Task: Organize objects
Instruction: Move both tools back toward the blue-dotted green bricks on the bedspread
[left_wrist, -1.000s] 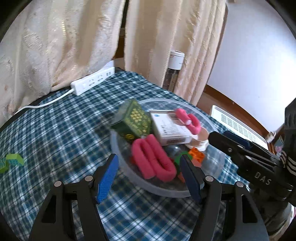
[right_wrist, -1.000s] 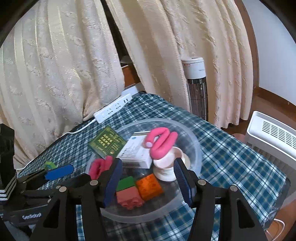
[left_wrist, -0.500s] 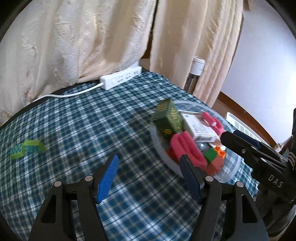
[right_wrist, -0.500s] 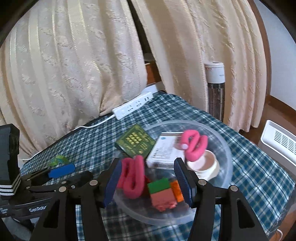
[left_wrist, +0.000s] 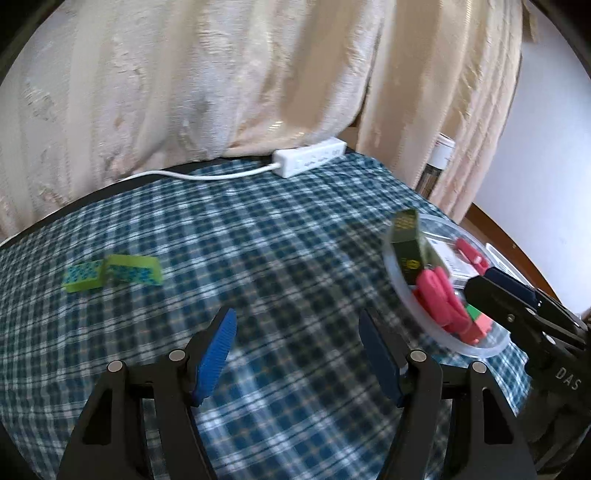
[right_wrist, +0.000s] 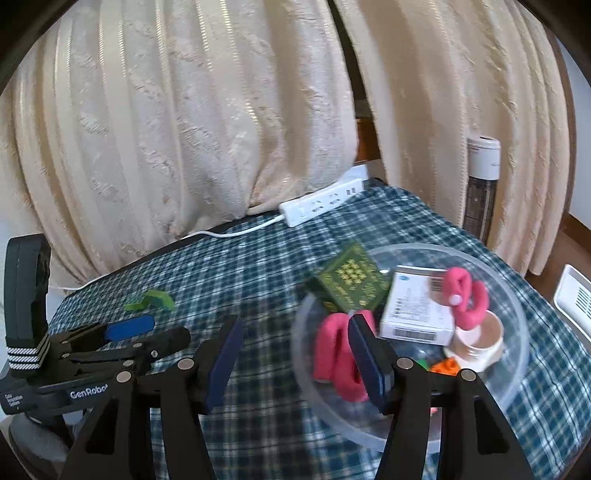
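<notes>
A clear, shallow round plastic bowl (right_wrist: 517, 314) is seen standing on the blue-and-white checked tablecloth (left_wrist: 258, 240), at the right of the table. Most of the loose things have already been gathered into it: a dark green patterned box (right_wrist: 349, 282) leaning over its far-left rim, a white printed carton (right_wrist: 417, 306) beside that, a pink looped foam piece (right_wrist: 465, 295) resting on a small cream cup (right_wrist: 480, 341), a second pink folded foam piece (right_wrist: 336, 354) at the near-left side, and orange (right_wrist: 447, 367), green and red toy bricks (left_wrist: 482, 323) partly hidden beneath.

One item is judged to be left outside: a green zigzag block with blue dots (left_wrist: 112, 275), lying flat on the cloth at the far left, well apart from the bowl. A white power strip (left_wrist: 310, 157) with its cable is laid along the far edge under the cream curtains (left_wrist: 221, 74); whether it belongs to the tidying cannot be told.

The left gripper (left_wrist: 297, 354) is held with its blue-padded fingers spread wide and nothing between them, above bare cloth and pointed toward the region between block and bowl. The right gripper (right_wrist: 293, 362) is likewise released and empty, poised at the near-left rim of the bowl.

The task is therefore judged nearly complete, with the green block to be fetched and placed in the bowl as the likely remaining step.
</notes>
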